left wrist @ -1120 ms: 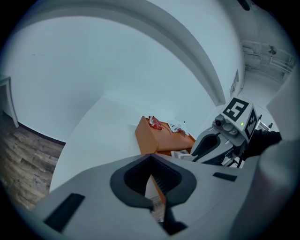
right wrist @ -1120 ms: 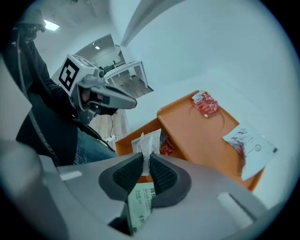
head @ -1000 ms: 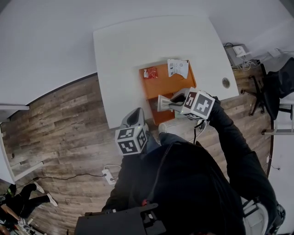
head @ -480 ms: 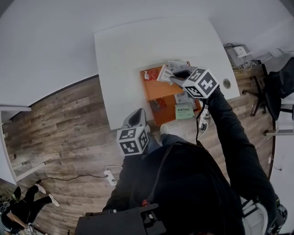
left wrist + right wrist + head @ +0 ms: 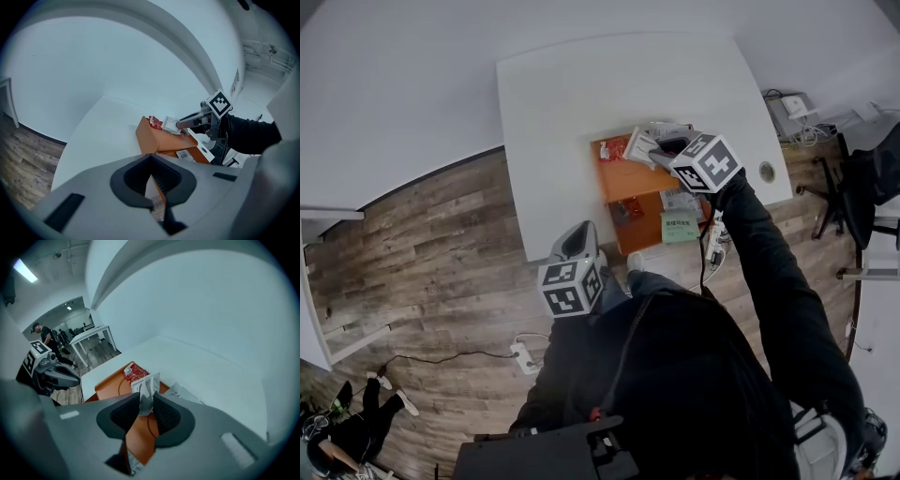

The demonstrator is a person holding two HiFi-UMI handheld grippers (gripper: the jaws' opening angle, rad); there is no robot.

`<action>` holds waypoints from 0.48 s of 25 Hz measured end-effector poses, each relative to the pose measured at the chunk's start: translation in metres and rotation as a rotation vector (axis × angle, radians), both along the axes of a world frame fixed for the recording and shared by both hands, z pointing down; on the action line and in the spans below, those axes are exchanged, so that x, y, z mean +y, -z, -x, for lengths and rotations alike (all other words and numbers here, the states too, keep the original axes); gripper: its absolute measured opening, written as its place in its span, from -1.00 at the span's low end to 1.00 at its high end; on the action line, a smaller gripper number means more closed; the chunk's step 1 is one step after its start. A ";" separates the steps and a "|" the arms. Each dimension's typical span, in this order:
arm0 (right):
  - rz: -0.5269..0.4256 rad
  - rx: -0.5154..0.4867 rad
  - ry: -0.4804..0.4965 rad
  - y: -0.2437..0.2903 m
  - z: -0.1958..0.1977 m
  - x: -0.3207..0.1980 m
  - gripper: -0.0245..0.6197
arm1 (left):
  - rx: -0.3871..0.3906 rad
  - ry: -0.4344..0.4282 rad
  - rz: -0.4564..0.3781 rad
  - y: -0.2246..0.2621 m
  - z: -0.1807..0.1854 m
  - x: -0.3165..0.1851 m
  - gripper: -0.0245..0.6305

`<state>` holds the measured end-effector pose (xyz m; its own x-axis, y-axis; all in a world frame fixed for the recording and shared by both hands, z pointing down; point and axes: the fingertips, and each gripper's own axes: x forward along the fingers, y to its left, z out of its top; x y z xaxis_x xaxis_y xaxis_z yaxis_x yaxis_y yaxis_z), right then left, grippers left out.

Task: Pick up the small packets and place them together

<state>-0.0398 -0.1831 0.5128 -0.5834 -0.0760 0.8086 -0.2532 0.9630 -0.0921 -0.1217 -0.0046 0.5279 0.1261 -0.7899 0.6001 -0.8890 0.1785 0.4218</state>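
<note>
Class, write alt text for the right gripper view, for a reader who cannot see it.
A white packet stands between the jaws of the right gripper, which have just been opening, above an orange box. A red packet lies on the box just beyond, and the left gripper shows at far left.

Between the jaws of the right gripper (image 5: pixel 652 150), which have just been opening, stands a small packet (image 5: pixel 146 390), over the far end of a box (image 5: pixel 633 183) that sits on the table (image 5: pixel 581 112). Just beyond those jaws and to their left, a second packet (image 5: pixel 135 372) lies on the box top. To their right, a third packet (image 5: pixel 185 394) lies at the box's far corner. Behind the jaws, by the box's near end, lie more packets (image 5: pixel 680 226). The jaws of the left gripper (image 5: pixel 572 246) stand well back, off the table's near edge.
</note>
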 end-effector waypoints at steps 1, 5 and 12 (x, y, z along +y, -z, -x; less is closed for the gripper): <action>0.001 -0.006 0.002 0.001 0.000 0.000 -0.62 | 0.000 -0.001 -0.001 0.000 0.000 0.000 -0.93; -0.015 -0.017 0.011 0.011 -0.008 -0.001 -0.46 | 0.001 -0.014 -0.006 0.003 -0.004 -0.004 -0.93; -0.056 -0.052 0.075 0.044 -0.044 0.025 -0.43 | -0.003 -0.047 -0.012 0.005 -0.014 -0.010 -0.93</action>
